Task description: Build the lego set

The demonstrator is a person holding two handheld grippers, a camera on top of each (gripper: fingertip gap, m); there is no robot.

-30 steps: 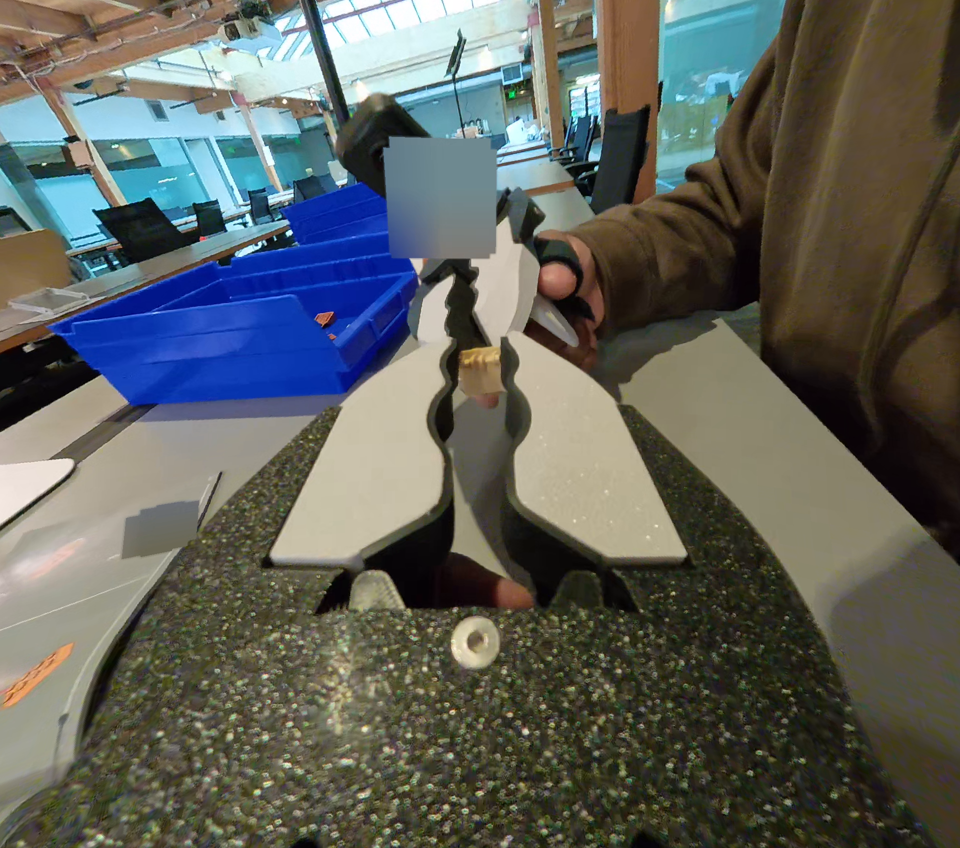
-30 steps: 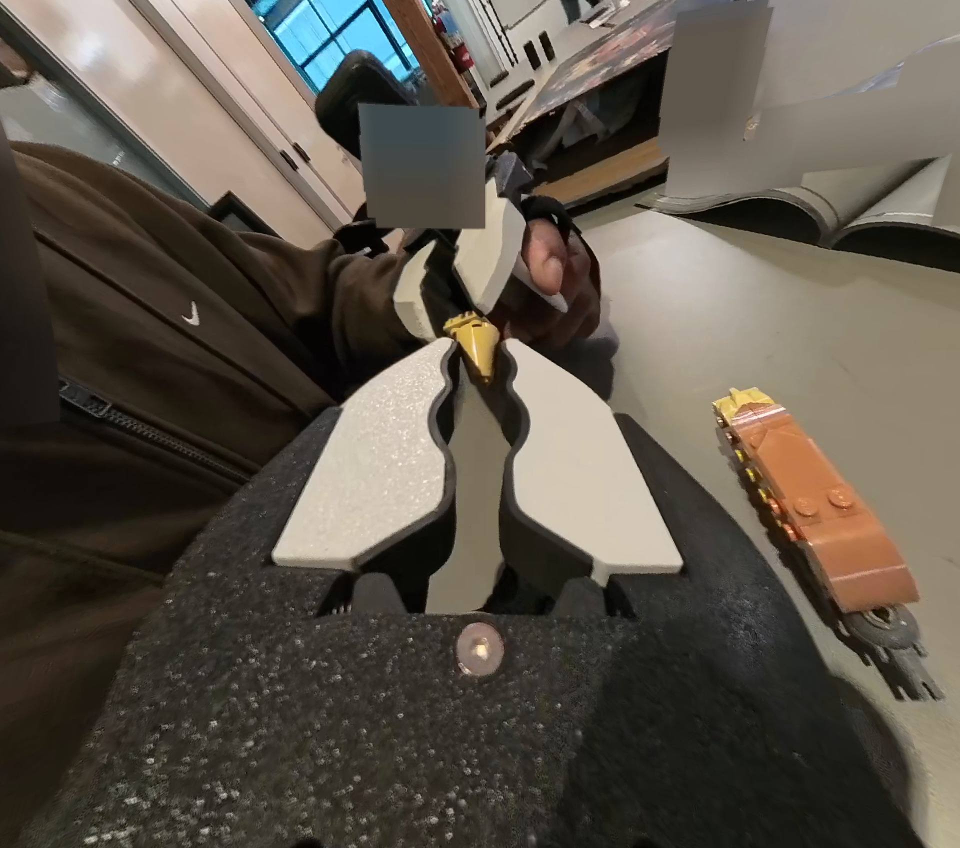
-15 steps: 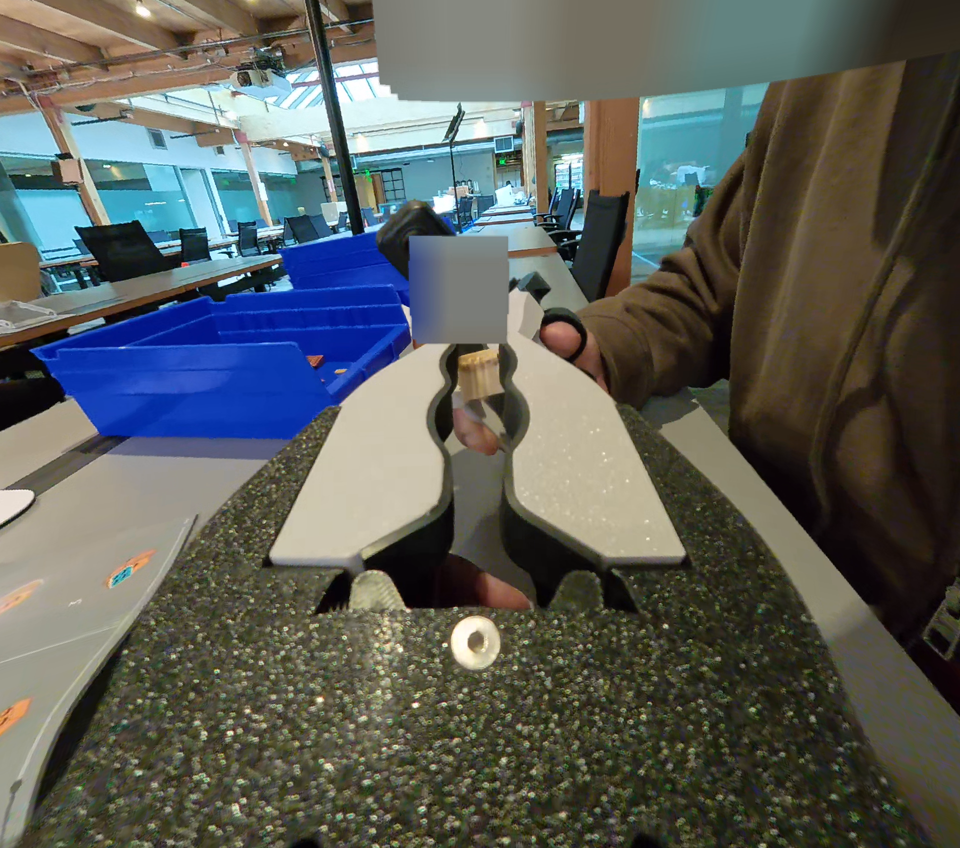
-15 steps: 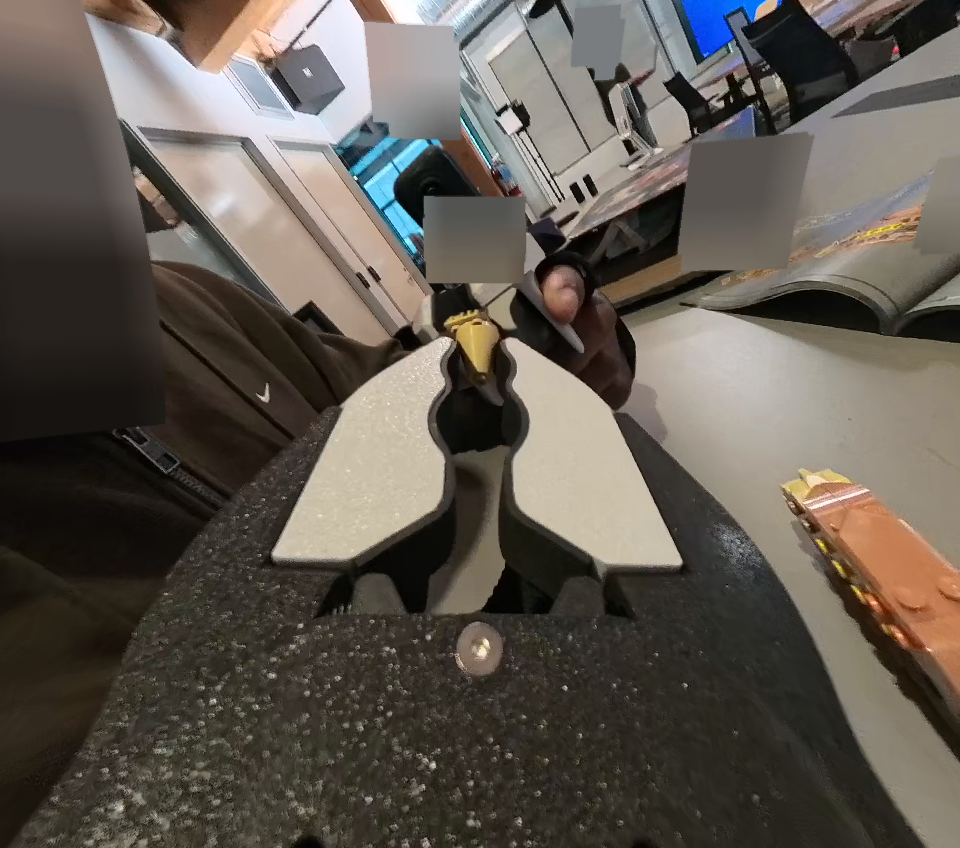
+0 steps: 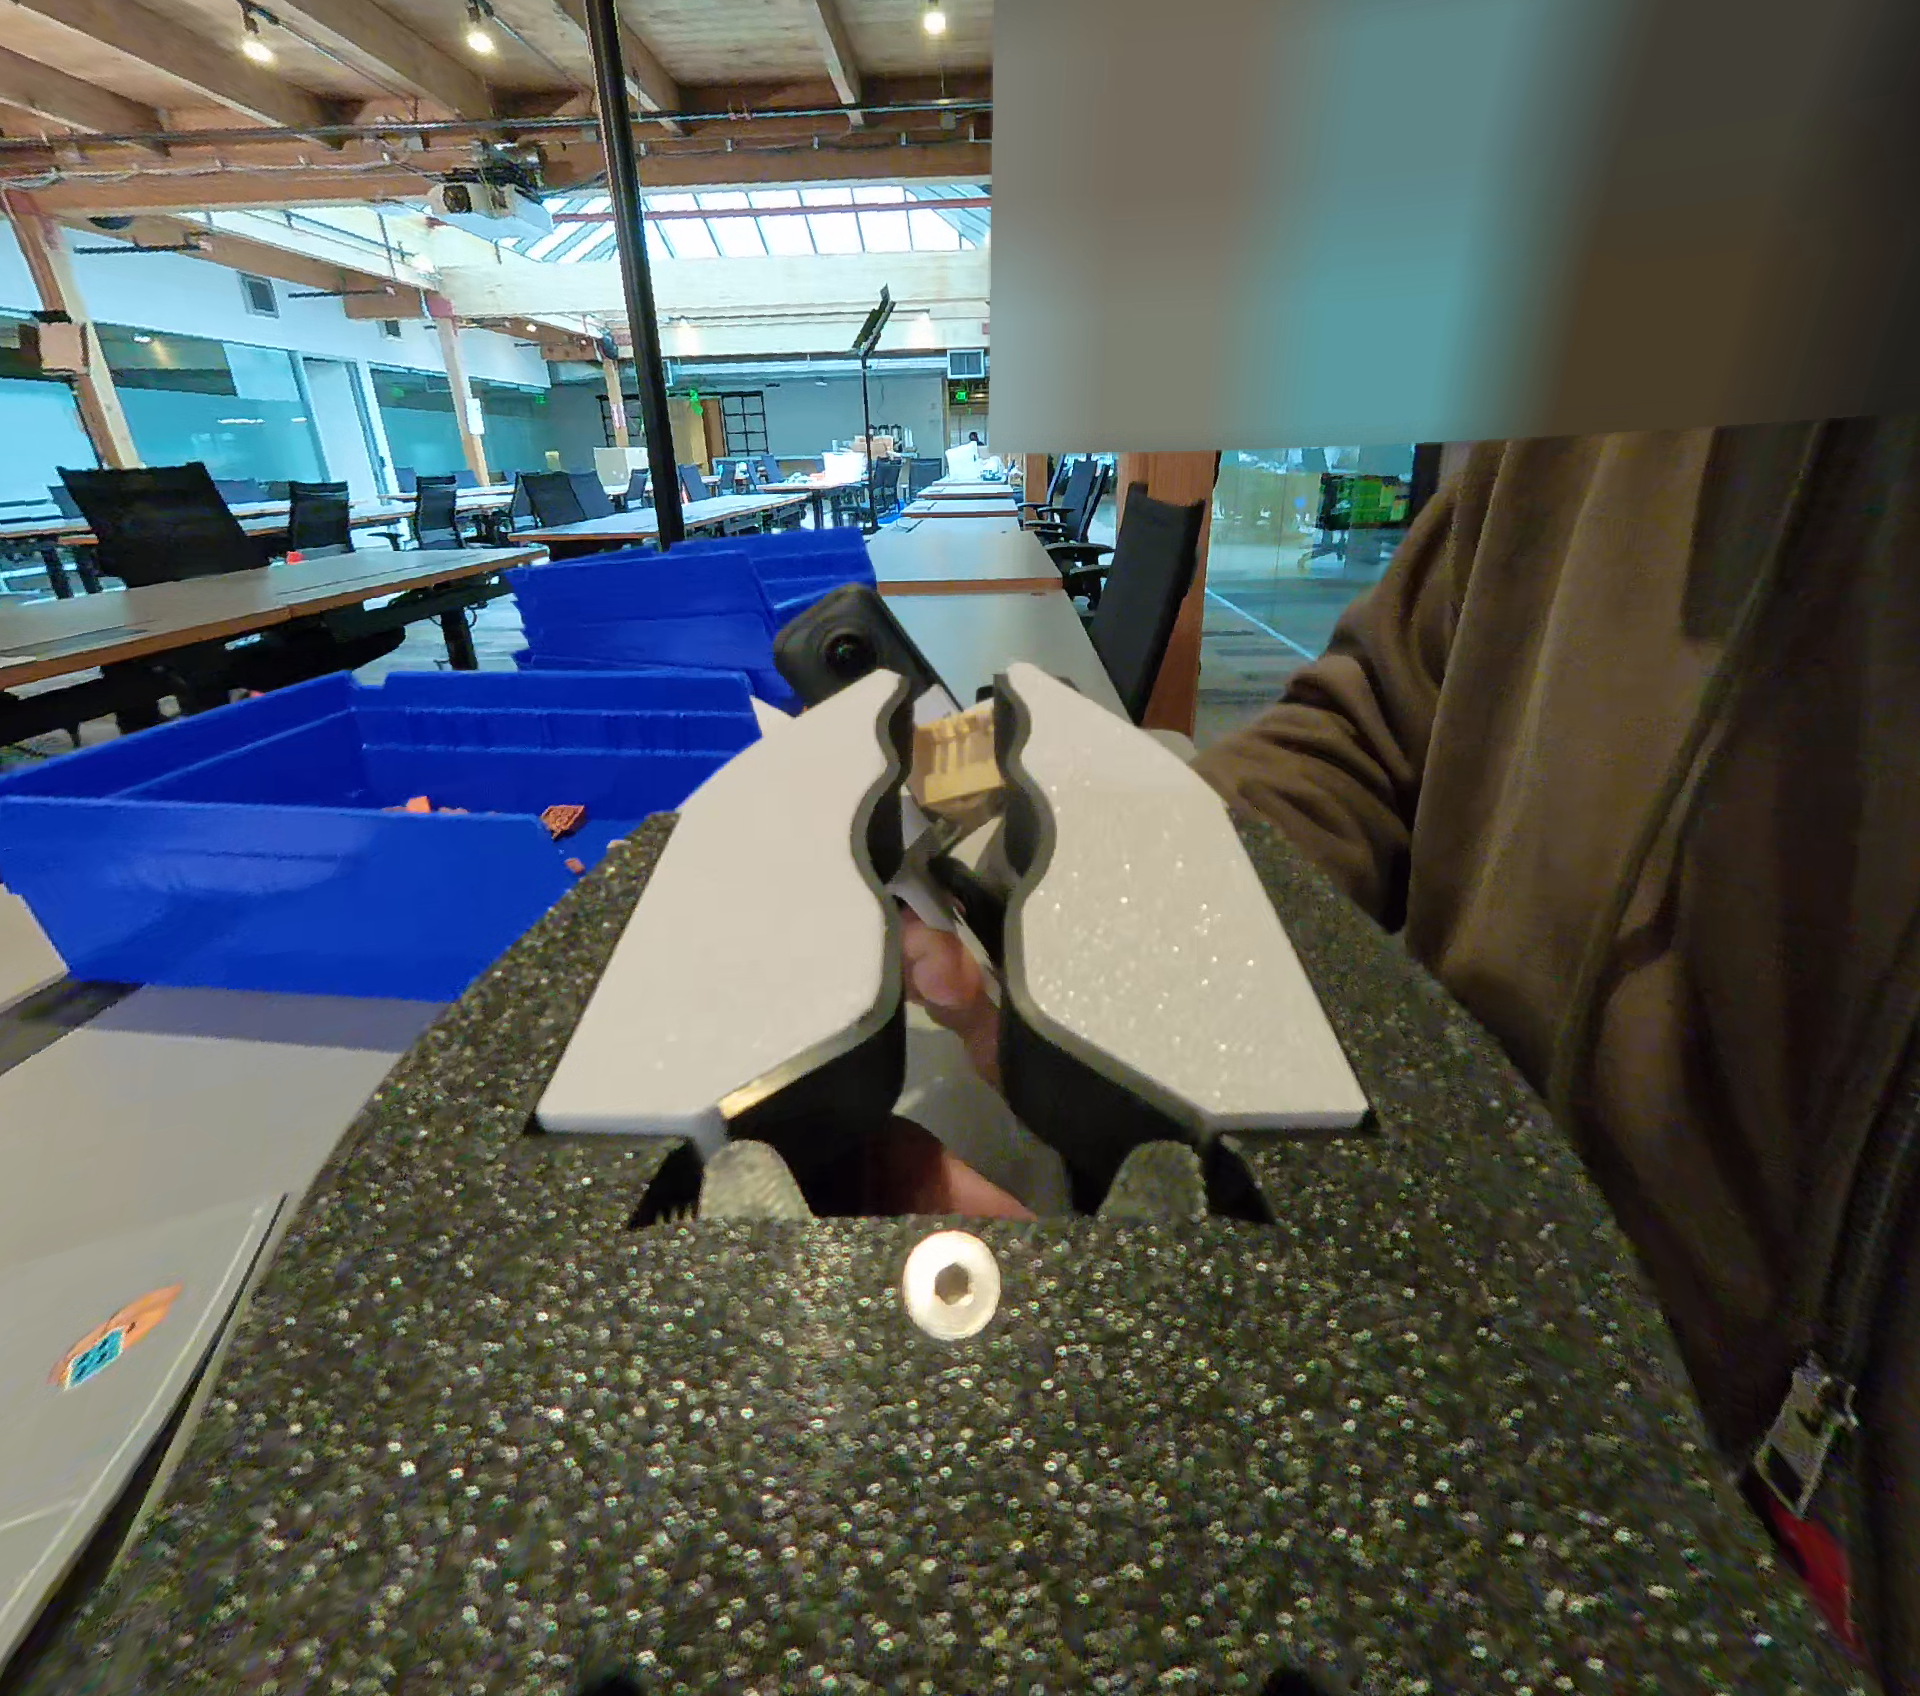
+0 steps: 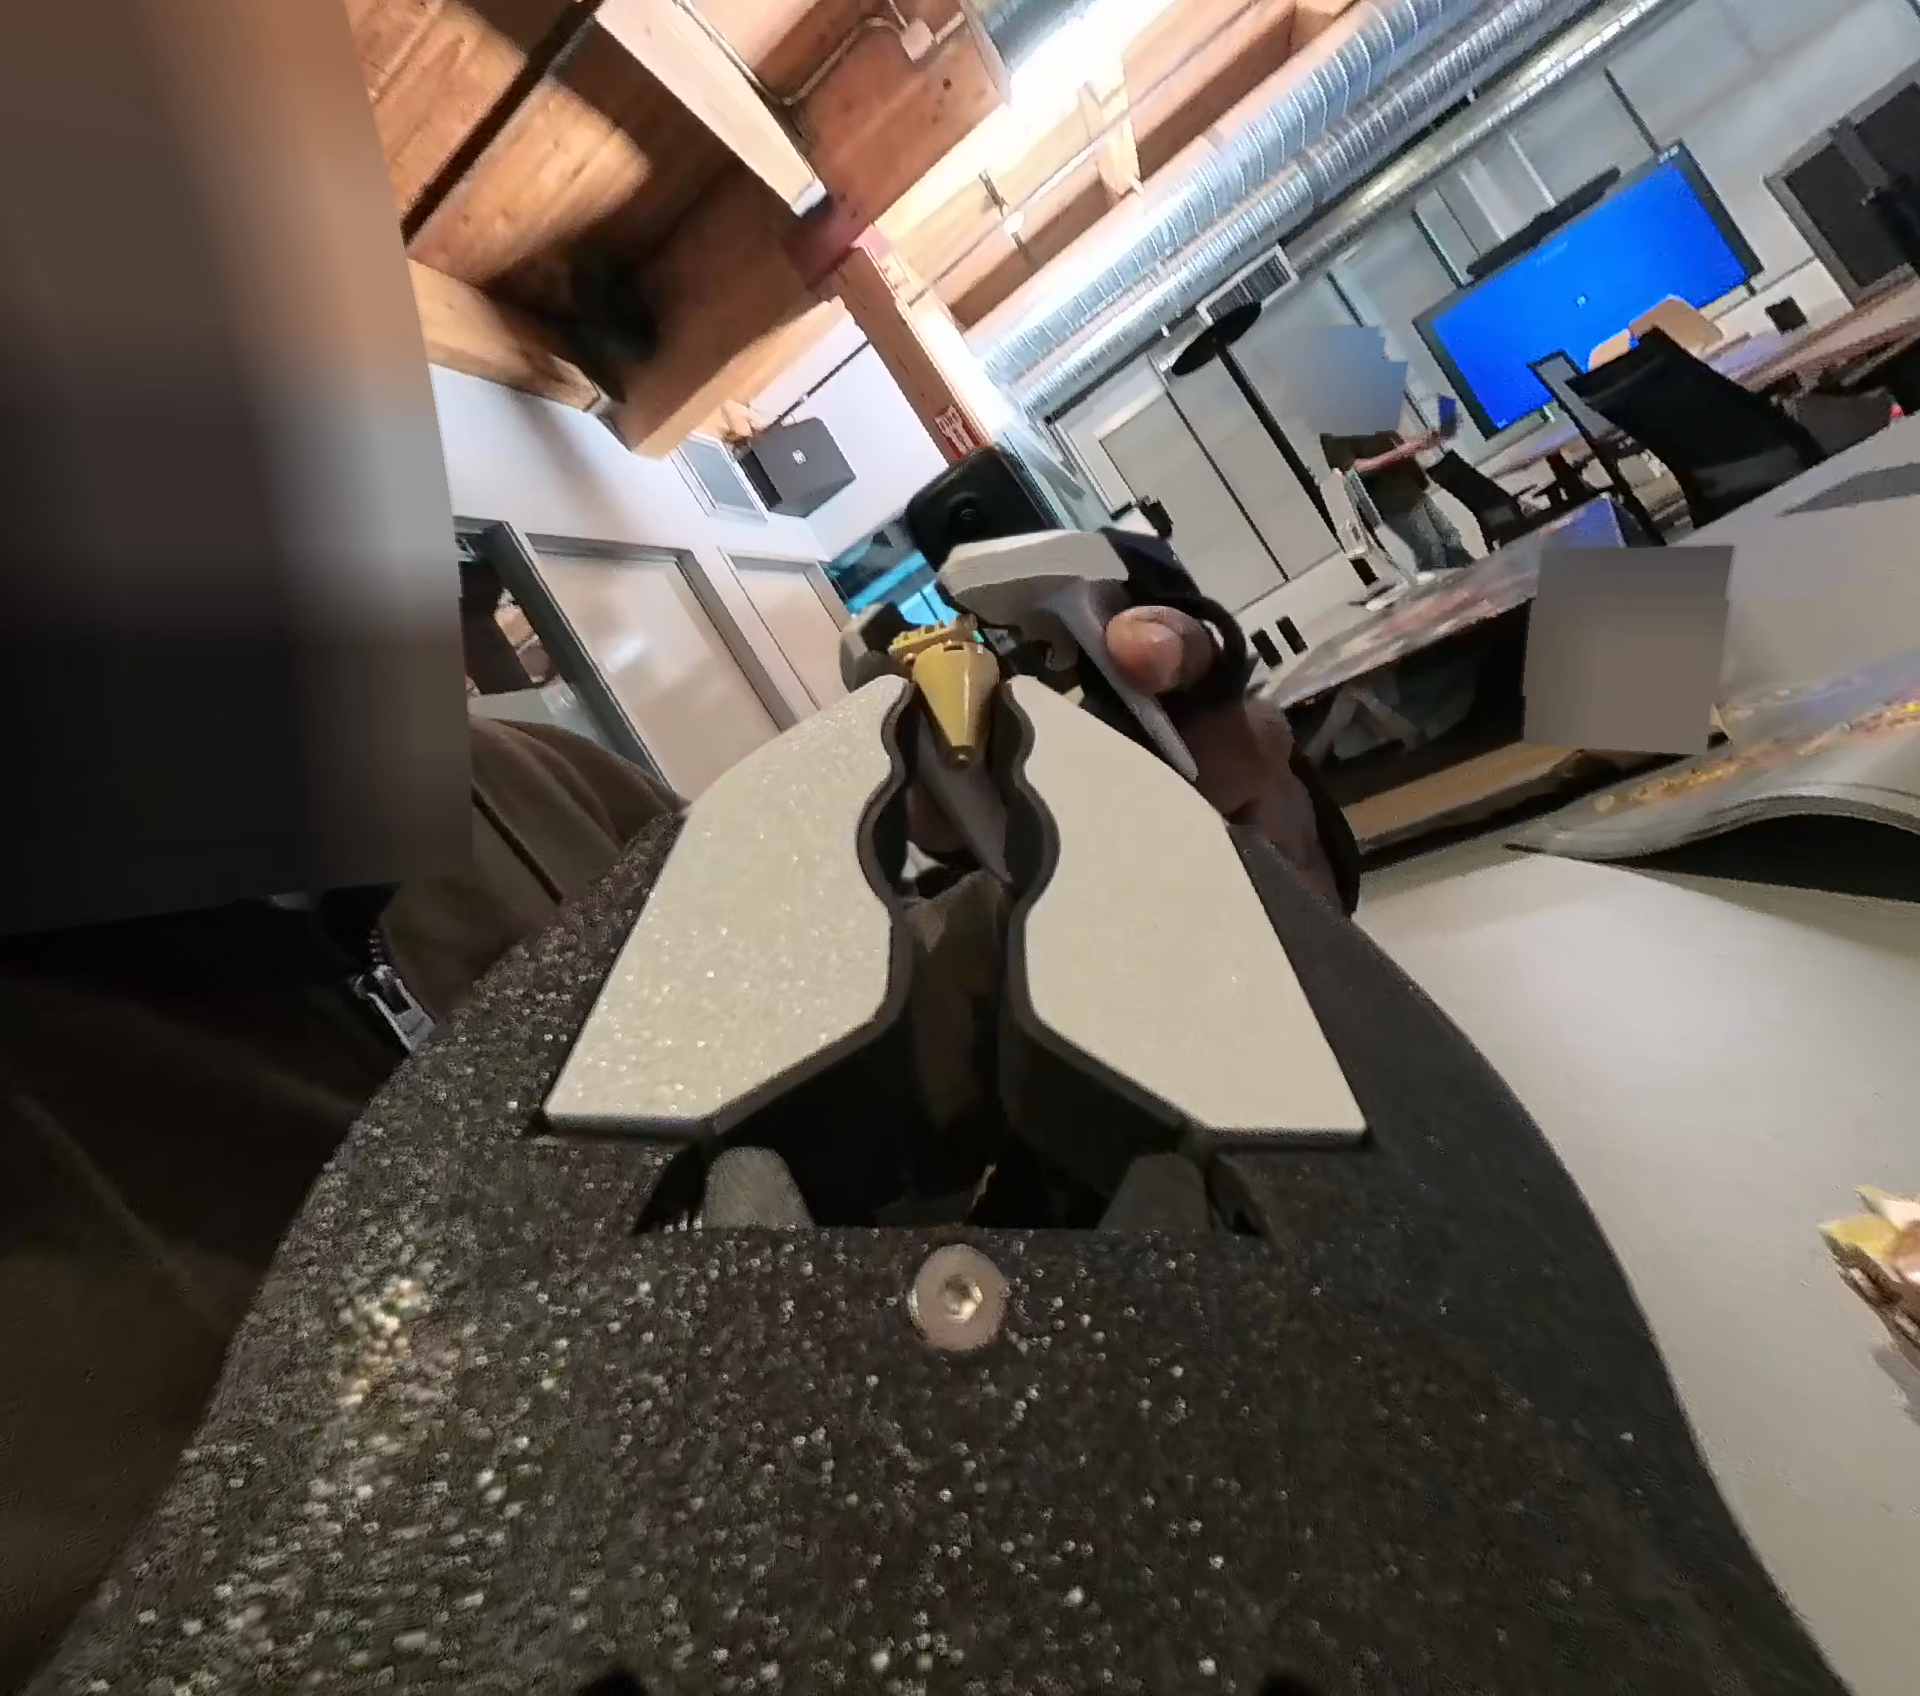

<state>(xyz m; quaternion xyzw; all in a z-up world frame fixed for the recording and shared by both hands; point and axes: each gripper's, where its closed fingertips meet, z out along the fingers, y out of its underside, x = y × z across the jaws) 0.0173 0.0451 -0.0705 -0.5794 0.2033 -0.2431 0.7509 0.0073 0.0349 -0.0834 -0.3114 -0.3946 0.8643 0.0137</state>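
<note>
**Both claws lifted off the desk, each gripping a small piece**

Since a second ago both claws have tilted upward: the ceiling beams now fill much of each view, and the brown lego model point(image 6: 1886, 1272), which lay in full beside the right claw, shows only as a corner at the right edge of the right wrist view.

The left claw point(image 5: 951, 737) is closed narrow on a tan lego piece point(image 5: 956, 763), pinched at the very tips of its grey fingers point(image 5: 758, 908). Behind it, close by, sits the other claw's camera housing, with a hand partly visible through the gap between the fingers. To the left a blue bin point(image 5: 312, 846) stands on the grey desk point(image 5: 156, 1116), with a few orange-brown bricks point(image 5: 561, 817) lying in it; more blue bins stand behind it. A brown sleeve point(image 5: 1558, 815) fills the right side.

The right claw point(image 6: 954, 711) is closed narrow on a gold cone-shaped piece point(image 6: 951, 696), its point facing the camera and its wider end away. Just beyond it the left claw appears, held by a hand point(image 6: 1195, 690) with a finger through a black loop. An open booklet point(image 6: 1714, 794) lies on the desk at the right.
</note>
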